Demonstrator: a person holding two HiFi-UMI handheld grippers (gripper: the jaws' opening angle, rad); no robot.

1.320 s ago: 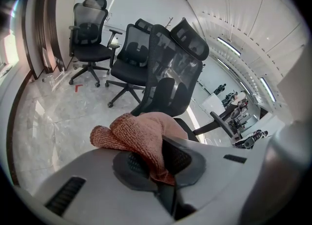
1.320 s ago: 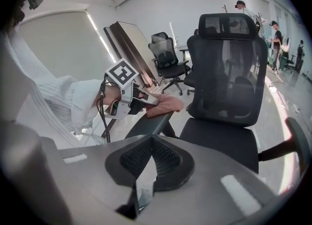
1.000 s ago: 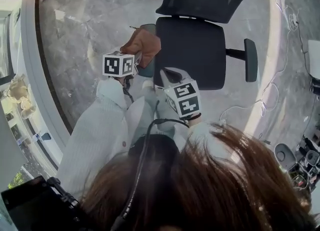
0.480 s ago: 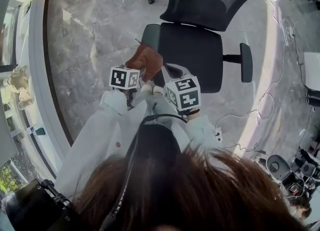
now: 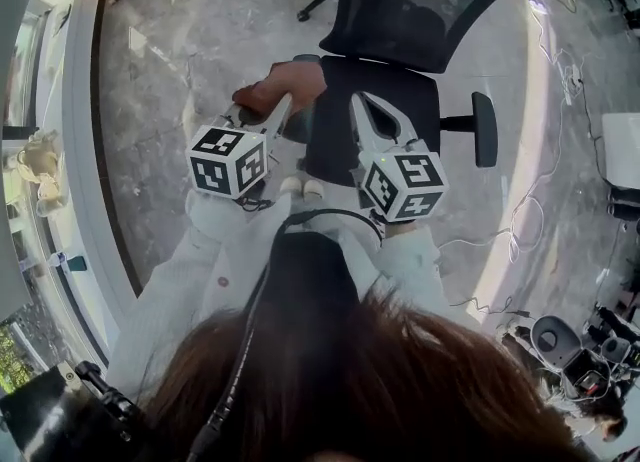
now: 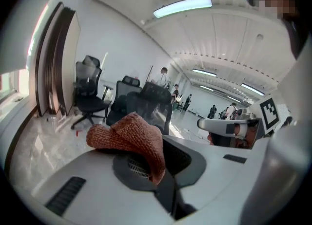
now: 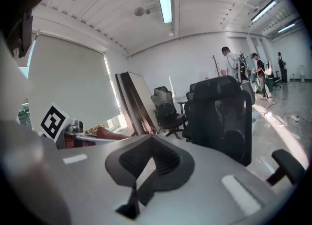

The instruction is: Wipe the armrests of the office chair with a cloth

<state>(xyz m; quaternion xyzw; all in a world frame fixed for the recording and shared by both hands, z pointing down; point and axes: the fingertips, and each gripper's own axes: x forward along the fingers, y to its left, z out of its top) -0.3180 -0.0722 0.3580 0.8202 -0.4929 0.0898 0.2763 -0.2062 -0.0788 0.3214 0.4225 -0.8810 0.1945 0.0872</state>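
**Soft cloth pinched in the left gripper, above the chair**

Nearest the person, the left gripper (image 5: 272, 108) has its jaws pinching a bunched fold of the rust-brown cloth (image 5: 291, 84); the left gripper view shows the cloth (image 6: 129, 137) flopping over the jaw tips with only the room behind it, so it appears to be held in the air and not pressed on anything. Beside it, the right gripper (image 5: 357, 102) has its jaws pressed together with nothing between them.

The cloth looks light, limp and coarsely knitted; it should drape and fold under its own weight, and it seems unlikely to slip from the pads or to be damaged by a firm squeeze. The present hold on a gathered fold seems sound, since a loose lobe hangs beyond the jaws to serve as the wiping face; a hold at a single thin edge would probably let it trail and bunch.

Just beyond the grippers stands the office chair (image 5: 390, 125); its near armrest (image 5: 303, 58) is mostly hidden under the cloth, while the far armrest (image 5: 484, 128) stands clear on the other side of the seat. The armrests look stiff and narrow; the chair may swivel or roll when pushed, so light strokes seem wise.
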